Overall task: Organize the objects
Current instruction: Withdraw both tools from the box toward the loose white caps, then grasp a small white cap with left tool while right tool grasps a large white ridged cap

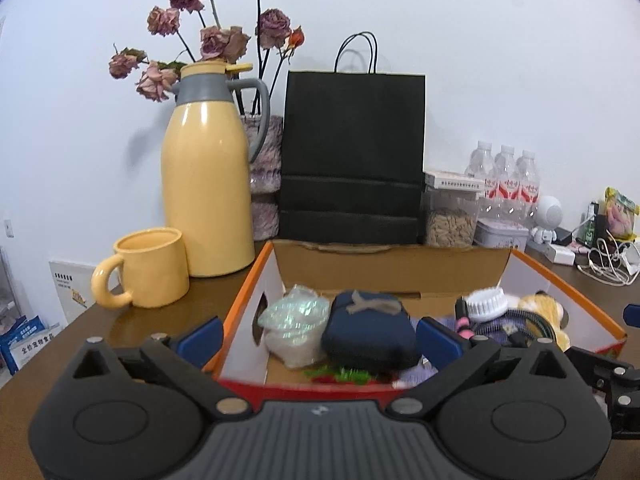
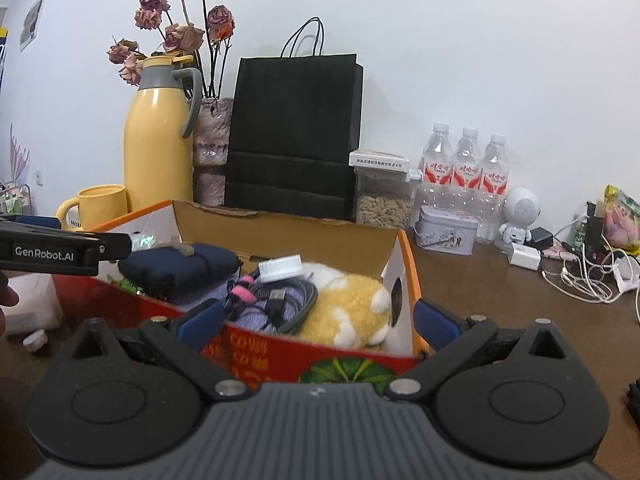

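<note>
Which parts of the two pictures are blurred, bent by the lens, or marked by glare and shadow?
Left wrist view: the box's near red edge and the green item behind it are smeared; the yellow thermos carries white glare streaks and throws a soft shadow on the wall; dark corners show the fisheye bend. Right wrist view: the box's near red wall looks blurred, and the table edge curves.

- I see the cardboard box (image 1: pixel 400 270) on the table (image 1: pixel 48 360), in front of the paper bag (image 1: pixel 354 152).
- In the box, the pouch (image 1: pixel 370 330) lies right of the crinkled plastic bag (image 1: pixel 294 320); the brush (image 1: pixel 487 303), cables (image 2: pixel 276 300) and plush toy (image 2: pixel 352 304) fill its right end.
- Left of the box stands the mug (image 1: pixel 148 268), with the thermos (image 1: pixel 206 176) behind it.
- The vase (image 1: pixel 266 172) stands between thermos and bag.
- Right of the bag come the seed jar (image 2: pixel 382 192), the tin (image 2: pixel 446 230) and the bottles (image 2: pixel 466 168) behind the tin.
</note>
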Tool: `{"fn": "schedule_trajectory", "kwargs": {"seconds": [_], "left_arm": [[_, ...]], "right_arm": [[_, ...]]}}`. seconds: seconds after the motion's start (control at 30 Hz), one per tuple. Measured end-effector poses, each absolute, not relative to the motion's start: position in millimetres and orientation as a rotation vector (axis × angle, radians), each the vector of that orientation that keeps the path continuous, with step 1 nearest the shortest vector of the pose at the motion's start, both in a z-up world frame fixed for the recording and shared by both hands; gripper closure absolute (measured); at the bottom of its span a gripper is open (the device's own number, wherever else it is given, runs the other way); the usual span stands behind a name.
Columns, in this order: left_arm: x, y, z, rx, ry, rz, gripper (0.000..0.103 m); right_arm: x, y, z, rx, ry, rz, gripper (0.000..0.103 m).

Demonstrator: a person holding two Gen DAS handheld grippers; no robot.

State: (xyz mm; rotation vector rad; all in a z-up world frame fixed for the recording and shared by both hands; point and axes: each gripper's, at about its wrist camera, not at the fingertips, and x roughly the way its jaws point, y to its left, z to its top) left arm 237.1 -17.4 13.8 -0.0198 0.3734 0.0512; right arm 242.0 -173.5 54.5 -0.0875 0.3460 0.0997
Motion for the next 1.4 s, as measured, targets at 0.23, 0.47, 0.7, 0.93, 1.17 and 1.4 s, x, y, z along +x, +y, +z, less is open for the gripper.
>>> {"fn": "schedule_trajectory", "kwargs": {"seconds": [0.23, 0.47, 0.7, 0.93, 1.17, 1.4], "left_arm": [[214.7, -13.5, 8.4, -0.031, 0.388, 0.039, 0.000], [195.9, -9.0, 0.7, -0.048, 0.426, 0.021, 0.000], [187.4, -9.9, -6.3, -0.025, 0.477, 0.009, 0.000], [183.8, -10.0, -15.0, -0.005, 0.534, 0.023, 0.000], [181.7, -6.3, -21.4, -0.011, 0.565, 0.041, 0.000], [177.3, 1.5, -24.5, -0.050, 0.578, 0.038, 0.002]], "right_arm": [[223.9, -175.0, 43.8, -0.073, 0.388, 0.098, 0.000], [208.4, -174.7, 40.7, -0.070, 0.402, 0.083, 0.000], [199.1, -179.9, 35.7, -0.050, 0.450, 0.072, 0.000], [207.4, -174.3, 26.6, -0.082, 0.536, 0.087, 0.026], [220.3, -173.3, 21.4, -0.074, 0.598, 0.093, 0.063], [198.7, -174.0, 30.8, -0.071, 0.474, 0.076, 0.063]]}}
